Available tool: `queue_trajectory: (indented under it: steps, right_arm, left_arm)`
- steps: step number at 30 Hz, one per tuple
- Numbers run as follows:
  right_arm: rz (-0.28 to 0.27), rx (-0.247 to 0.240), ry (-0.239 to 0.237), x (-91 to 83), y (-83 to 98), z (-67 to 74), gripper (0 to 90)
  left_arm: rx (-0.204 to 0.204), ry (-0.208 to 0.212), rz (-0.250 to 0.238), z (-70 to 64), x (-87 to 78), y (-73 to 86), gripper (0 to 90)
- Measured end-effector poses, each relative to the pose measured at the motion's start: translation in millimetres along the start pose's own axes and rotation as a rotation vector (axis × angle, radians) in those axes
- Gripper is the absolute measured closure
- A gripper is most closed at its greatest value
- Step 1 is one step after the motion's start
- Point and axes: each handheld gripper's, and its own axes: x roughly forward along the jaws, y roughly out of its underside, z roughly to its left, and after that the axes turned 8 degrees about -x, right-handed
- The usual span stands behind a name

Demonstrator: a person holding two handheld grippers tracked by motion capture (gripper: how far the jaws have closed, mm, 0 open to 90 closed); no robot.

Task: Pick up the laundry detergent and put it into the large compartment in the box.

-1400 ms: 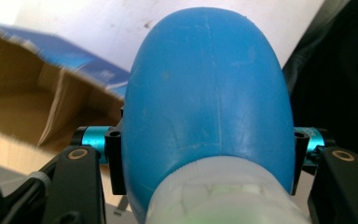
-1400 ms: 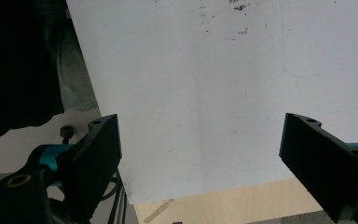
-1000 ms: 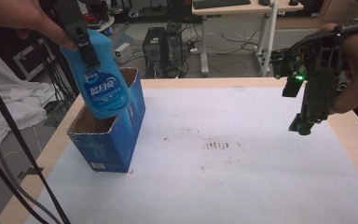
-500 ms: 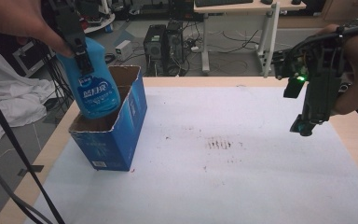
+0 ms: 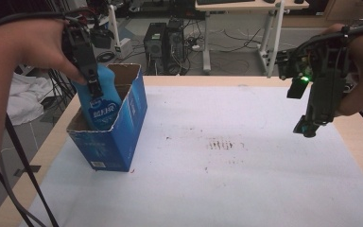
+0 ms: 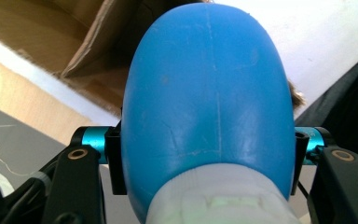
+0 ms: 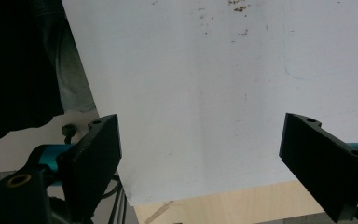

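Black jaws of the left gripper (image 5: 93, 84) clamp a blue bottle (image 5: 101, 101) near its white cap, its lower half already inside the open cardboard box (image 5: 123, 137) at the table's left edge. Best practice, by judgement: lower straight down, keep the bottle upright and off the box walls, and release only once it stands on the bottom. The right gripper (image 5: 306, 128) hangs wide open and empty over the white sheet (image 5: 227, 179), well apart, with broad free room between.

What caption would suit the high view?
Left claw lowers a blue bottle into an open blue carton; right claw waits open.
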Motion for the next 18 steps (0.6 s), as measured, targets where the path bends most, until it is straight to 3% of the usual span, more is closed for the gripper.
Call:
queue_trajectory:
  steps: [12,18]
  right_arm:
    - [-0.001,0.003,-0.001,0.4,0.8,1.2,11.9]
    - [-0.001,0.001,-0.002,0.2,0.9,1.5,11.9]
  left_arm:
    - [0.028,0.009,-0.001,1.7,45.6,-2.8,38.7]
    - [0.085,-0.011,0.003,-0.3,59.6,-2.1,38.6]
